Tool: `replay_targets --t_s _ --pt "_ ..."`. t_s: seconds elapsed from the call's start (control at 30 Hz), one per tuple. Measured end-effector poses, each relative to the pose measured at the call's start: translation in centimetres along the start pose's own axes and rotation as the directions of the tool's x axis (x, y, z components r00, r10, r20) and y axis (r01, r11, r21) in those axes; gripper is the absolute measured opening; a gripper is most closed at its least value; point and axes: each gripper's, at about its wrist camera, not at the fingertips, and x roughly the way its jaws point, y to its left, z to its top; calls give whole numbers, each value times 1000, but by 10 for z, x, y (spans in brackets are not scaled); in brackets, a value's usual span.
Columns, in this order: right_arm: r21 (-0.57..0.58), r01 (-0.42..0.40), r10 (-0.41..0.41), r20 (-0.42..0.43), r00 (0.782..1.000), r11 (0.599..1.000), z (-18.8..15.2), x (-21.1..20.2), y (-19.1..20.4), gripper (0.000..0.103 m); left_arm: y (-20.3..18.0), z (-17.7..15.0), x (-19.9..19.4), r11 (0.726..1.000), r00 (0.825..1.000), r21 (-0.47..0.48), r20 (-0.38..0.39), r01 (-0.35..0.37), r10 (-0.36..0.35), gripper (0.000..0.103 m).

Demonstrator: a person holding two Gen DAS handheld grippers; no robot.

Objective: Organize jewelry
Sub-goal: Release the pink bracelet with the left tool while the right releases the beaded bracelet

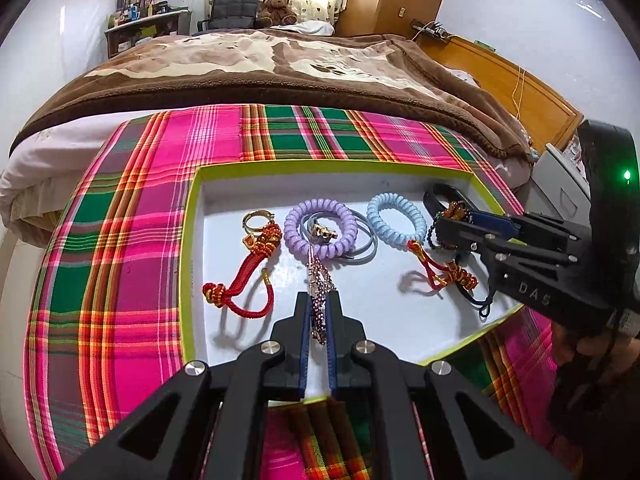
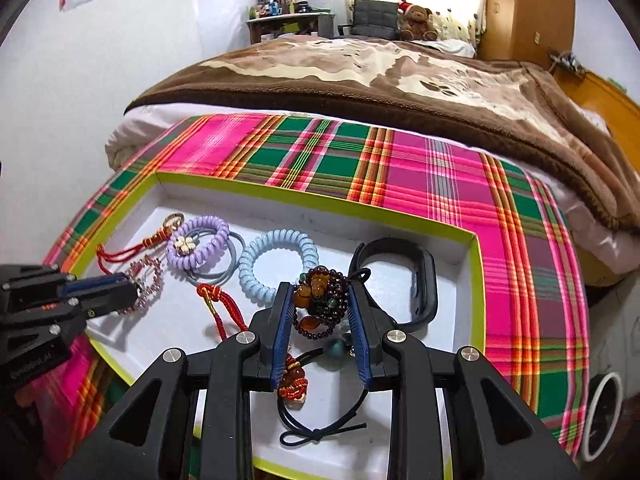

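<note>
Jewelry lies spread in a shallow white tray (image 1: 208, 240) with a lime-green rim, set on a pink and green plaid cloth (image 1: 132, 216) at the foot of a bed. The left gripper (image 1: 318, 312) is closed on a pink beaded bracelet (image 1: 318, 280); most of the strand disappears between its blue pads. The right gripper (image 2: 320, 300) has its fingers half-spread around a dark bead bracelet (image 2: 320, 296) with amber stones, both pads against the cluster. Under it a black cord (image 2: 320, 428) and a red knotted charm (image 2: 294, 384) are partly hidden by the fingers. A lilac coil band (image 1: 320, 220) overlaps a grey hair tie (image 1: 366, 240), covering much of it. Beside them sit a blue coil band (image 1: 394, 218), a red cord charm (image 1: 240, 284) and a black wristband (image 2: 420, 280). White letters "DAS" show on the right gripper's body; a label on the left one is too blurred to read.
</note>
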Motion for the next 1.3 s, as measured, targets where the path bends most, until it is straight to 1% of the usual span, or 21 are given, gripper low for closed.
replay_targets --t_s 0.37,0.43,0.5,0.57,0.63,0.73,0.87,1.03,1.1,1.3 --pt "-38 28 -29 -10 1000 999 -4 5 6 29 2 -1 1 1000 1000 -5 -4 -10 10 9" --pt "-42 39 -39 -6 999 998 -4 4 7 29 1 -1 0 1000 1000 -4 -5 -10 10 11" --pt "-39 41 -41 -4 999 998 -4 4 7 29 -1 -1 -1 1000 1000 2 -1 -16 16 23" --pt "-35 41 -41 -1 999 999 -5 4 7 30 -1 -1 -3 1000 1000 1 5 -10 10 28" --pt "-30 41 -41 6 999 999 -5 2 7 32 -1 -1 -4 1000 1000 1 6 -7 7 29" --pt "-24 39 -38 16 999 999 -5 -2 7 41 -1 -1 -5 1000 1000 1 9 -13 13 31" --pt "-24 40 -40 25 999 999 -5 -5 7 42 -2 -1 -7 1000 1000 1 14 -9 9 37" --pt "-19 36 -35 27 999 999 -6 -6 8 42 -2 -2 -9 1000 1000 -3 14 -17 17 38" --pt "-18 43 -43 32 999 999 -6 -8 7 42 -2 -2 -10 1000 1000 -4 11 -22 22 41" --pt "9 38 -39 48 998 999 -6 -15 4 45 -5 -2 -16 999 999 -5 23 -40 40 46"
